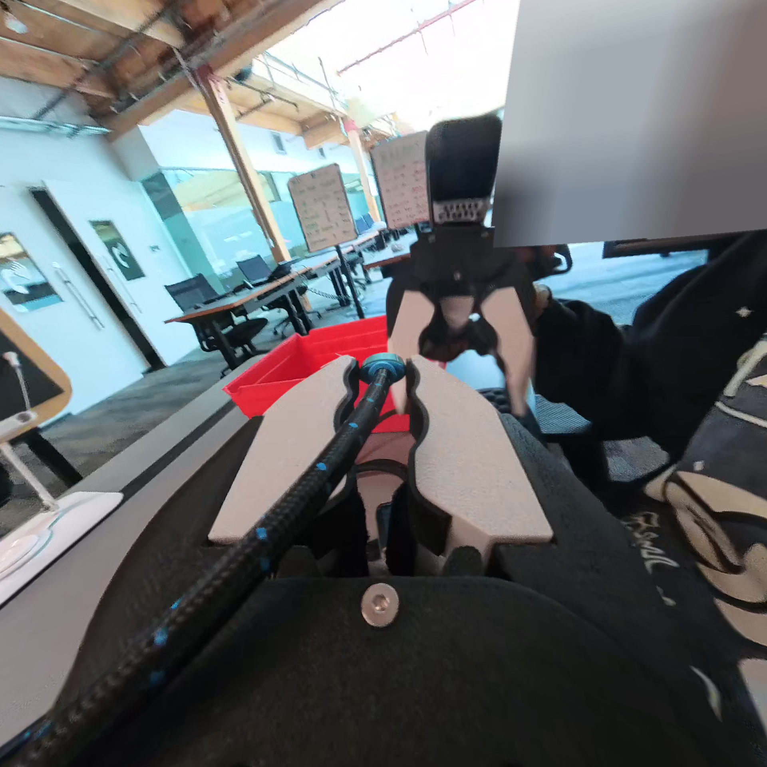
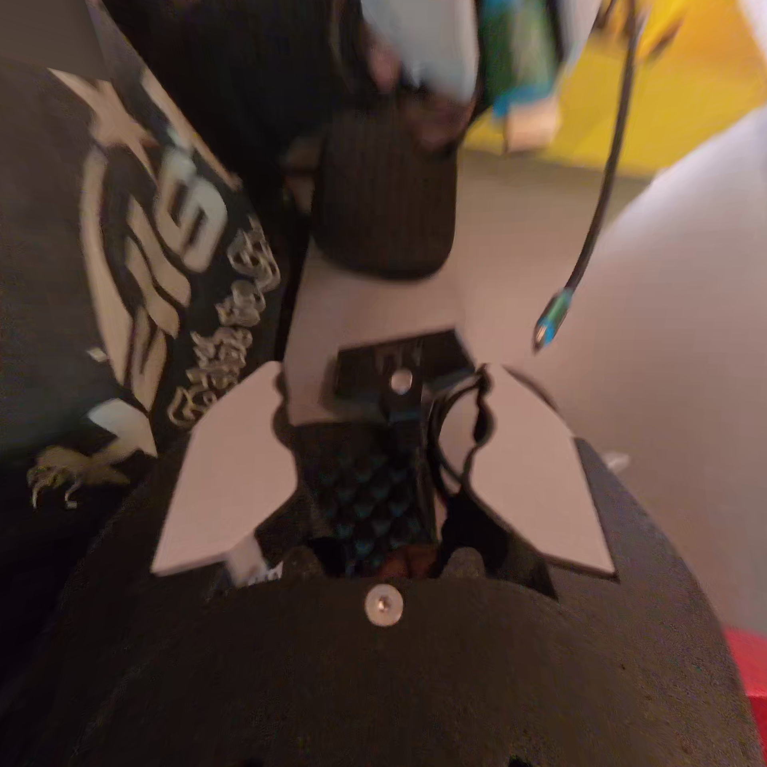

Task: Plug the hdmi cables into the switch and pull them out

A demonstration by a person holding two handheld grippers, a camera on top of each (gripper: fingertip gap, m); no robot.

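Braided black cable point(image 1: 290, 489) between left tongs point(image 1: 379, 369)

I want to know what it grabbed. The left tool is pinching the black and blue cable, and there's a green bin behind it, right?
Nearly. The left tool does pinch the black and blue HDMI cable, but the bin behind it is red, not green, as the left wrist view shows.

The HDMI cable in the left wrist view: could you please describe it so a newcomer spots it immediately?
Find the red bin mid-frame. Before it, the left tongs pinch the HDMI cable near its plug end. It is black, braided and blue-flecked, running diagonally to the bottom-left corner.
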